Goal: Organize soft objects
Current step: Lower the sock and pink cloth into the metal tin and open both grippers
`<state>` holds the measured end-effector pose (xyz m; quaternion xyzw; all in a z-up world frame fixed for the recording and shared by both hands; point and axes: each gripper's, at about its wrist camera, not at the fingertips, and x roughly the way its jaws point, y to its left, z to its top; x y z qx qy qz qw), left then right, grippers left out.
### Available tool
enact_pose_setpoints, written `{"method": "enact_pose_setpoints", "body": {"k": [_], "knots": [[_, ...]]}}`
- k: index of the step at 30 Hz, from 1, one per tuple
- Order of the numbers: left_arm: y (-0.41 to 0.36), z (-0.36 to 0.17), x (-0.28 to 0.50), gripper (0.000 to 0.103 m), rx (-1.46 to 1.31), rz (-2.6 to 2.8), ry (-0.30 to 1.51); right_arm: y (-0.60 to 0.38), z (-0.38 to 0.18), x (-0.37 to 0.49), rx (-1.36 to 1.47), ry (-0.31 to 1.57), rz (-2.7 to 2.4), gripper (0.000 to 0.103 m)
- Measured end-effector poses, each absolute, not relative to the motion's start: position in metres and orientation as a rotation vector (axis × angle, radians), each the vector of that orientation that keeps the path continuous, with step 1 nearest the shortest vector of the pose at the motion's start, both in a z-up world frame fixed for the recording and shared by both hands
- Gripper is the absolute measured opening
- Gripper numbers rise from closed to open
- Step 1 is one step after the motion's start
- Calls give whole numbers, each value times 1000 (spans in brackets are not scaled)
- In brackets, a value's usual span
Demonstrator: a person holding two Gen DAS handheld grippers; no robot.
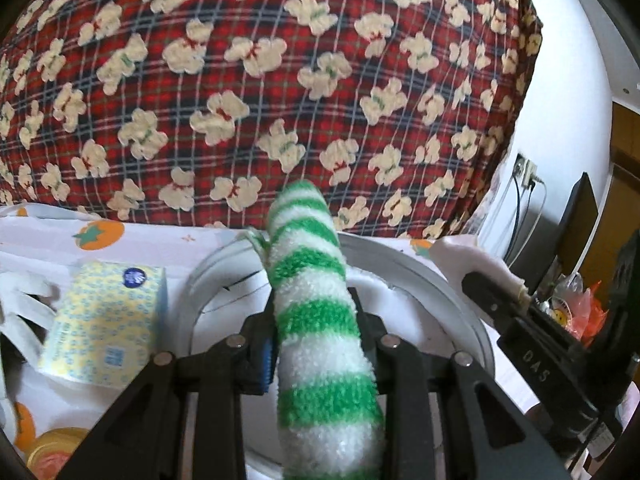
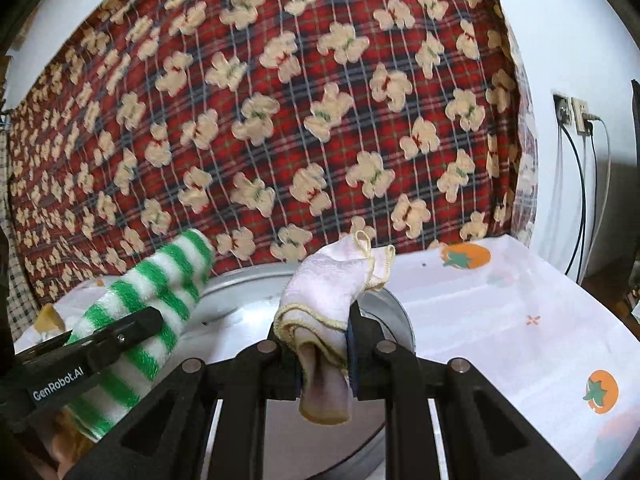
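While I hold both grippers over the round white tub (image 1: 460, 292), each one has a soft thing pinched in it. My left gripper (image 1: 316, 344) squeezes a fuzzy green and white striped sock (image 1: 316, 320) around its middle. The sock's top pokes up in front of the red checked blanket (image 1: 280, 80) and its other end hangs down toward me. I think I hold it by the middle so it does not slip out.

My right gripper (image 2: 322, 350) is clamped tight on a folded pink cloth (image 2: 324, 292) with a yellow edge. One corner with a little loop sticks up, and the rest droops below the fingers.

Both soft things hang above the tub, not in it yet. I think the tub is where they should go. What I can see of the tub's inside looks bare and white, but the grippers hide much of it.

A yellow and blue tissue pack (image 1: 104, 320) sits beside the tub on the white tablecloth (image 2: 520, 320) with orange fruit printed on it.
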<state>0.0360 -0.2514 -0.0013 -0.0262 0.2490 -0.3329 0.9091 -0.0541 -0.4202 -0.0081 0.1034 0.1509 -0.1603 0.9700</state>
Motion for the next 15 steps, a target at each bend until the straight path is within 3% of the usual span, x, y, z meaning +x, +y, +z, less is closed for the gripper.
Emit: {"method": "enact_pose_setpoints", "body": {"k": [8, 10, 11, 12, 13, 14, 15], "knots": [[-266, -9, 48, 28, -18, -658, 504, -417, -15, -39, 196, 363, -304, 18], [-266, -10, 49, 37, -12, -646, 497, -419, -15, -39, 204, 360, -301, 18], [-267, -11, 49, 54, -1, -634, 492, -420, -16, -39, 215, 355, -289, 20], [-266, -12, 47, 73, 11, -615, 483, -420, -16, -39, 226, 355, -281, 31], [-265, -12, 46, 79, 12, -603, 475, -420, -16, -38, 240, 363, -274, 44], [-261, -12, 44, 85, 7, -583, 460, -420, -17, -37, 249, 376, -278, 71], [-255, -10, 40, 95, -12, -551, 434, -421, -17, -38, 253, 377, -302, 81]]}}
